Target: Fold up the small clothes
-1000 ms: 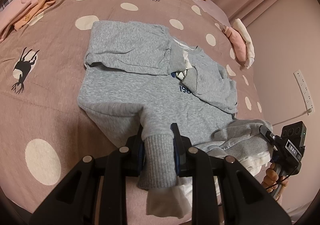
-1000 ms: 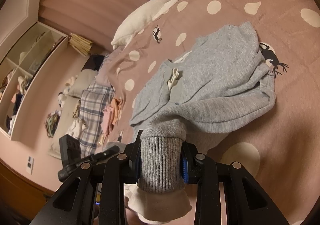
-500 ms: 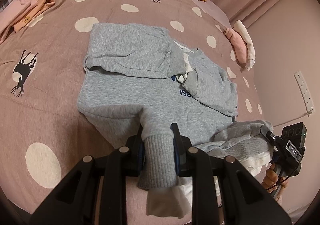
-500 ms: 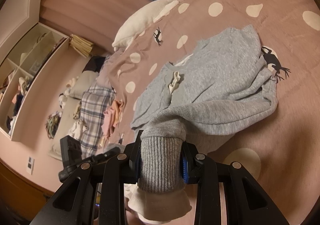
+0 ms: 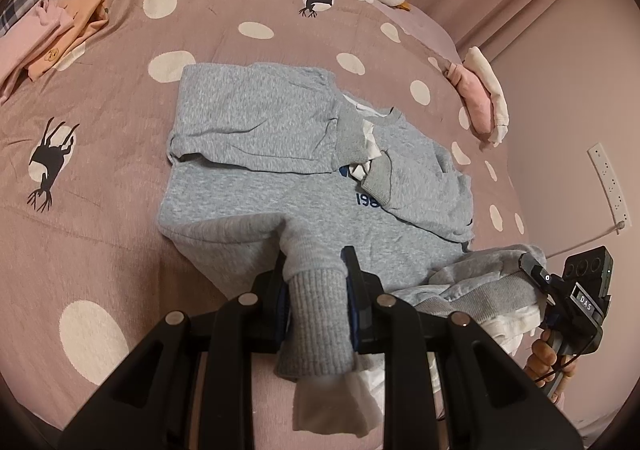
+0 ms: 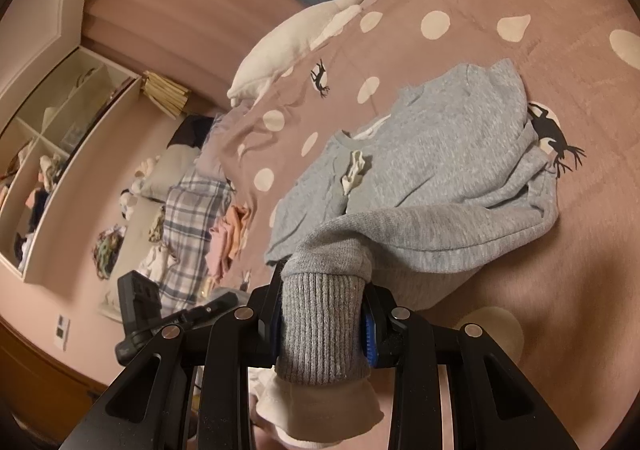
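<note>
Both the left tongs (image 5: 314, 290) and right tongs (image 6: 322, 324) pinch the ribbed hem of the small grey knitted sweatshirt (image 5: 280, 186), whose body stretches away from them across the pink spotted bed (image 5: 100, 210) toward its collar.

- Warm, dim indoor light gives everything a pinkish cast.
- Soft shadows under the grey sweatshirt (image 5: 280, 186) folds.
- Strong fisheye bending, with dark vignetted corners.
- Nearest white cloth (image 5: 328, 406) edge is blurred; no glare.
</note>
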The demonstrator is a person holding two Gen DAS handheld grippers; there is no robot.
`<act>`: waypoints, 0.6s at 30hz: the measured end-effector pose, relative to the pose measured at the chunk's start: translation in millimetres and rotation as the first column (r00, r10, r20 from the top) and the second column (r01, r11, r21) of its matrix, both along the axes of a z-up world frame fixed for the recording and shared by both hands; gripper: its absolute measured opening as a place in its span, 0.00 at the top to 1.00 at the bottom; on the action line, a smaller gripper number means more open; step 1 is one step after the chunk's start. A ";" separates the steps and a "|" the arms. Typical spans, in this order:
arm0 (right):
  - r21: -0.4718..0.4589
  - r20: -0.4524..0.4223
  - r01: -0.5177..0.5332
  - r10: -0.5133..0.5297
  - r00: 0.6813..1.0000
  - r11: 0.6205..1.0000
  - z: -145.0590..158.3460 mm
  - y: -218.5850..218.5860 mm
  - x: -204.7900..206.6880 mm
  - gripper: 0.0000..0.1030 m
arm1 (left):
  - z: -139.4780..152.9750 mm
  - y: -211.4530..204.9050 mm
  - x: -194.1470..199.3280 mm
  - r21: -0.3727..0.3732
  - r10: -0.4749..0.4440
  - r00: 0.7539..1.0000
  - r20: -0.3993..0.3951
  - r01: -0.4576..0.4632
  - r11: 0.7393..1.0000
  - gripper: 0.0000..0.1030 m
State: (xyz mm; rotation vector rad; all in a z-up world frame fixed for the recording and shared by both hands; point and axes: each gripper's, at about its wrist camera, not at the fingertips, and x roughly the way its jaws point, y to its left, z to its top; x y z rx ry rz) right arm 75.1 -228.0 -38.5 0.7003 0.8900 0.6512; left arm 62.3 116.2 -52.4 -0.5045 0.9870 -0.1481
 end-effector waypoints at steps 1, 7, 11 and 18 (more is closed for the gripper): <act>0.000 0.002 0.000 0.000 1.000 1.000 0.6 -0.3 0.8 0.68 | 0.0 0.0 -0.3 0.001 0.000 1.000 0.000 0.000 1.000 0.78; 0.000 0.012 0.000 0.000 1.000 1.000 3.3 -0.3 3.3 0.68 | 1.8 -0.3 2.7 0.001 0.002 1.000 0.005 -0.002 1.000 0.78; -0.001 0.015 0.000 0.000 1.000 1.000 4.4 0.1 4.7 0.68 | 3.9 0.9 3.8 0.000 0.004 1.000 0.011 -0.004 1.000 0.78; -0.001 0.016 -0.001 0.001 1.000 1.000 4.7 0.5 5.1 0.68 | 5.0 1.7 6.2 -0.003 0.004 1.000 0.014 -0.004 1.000 0.78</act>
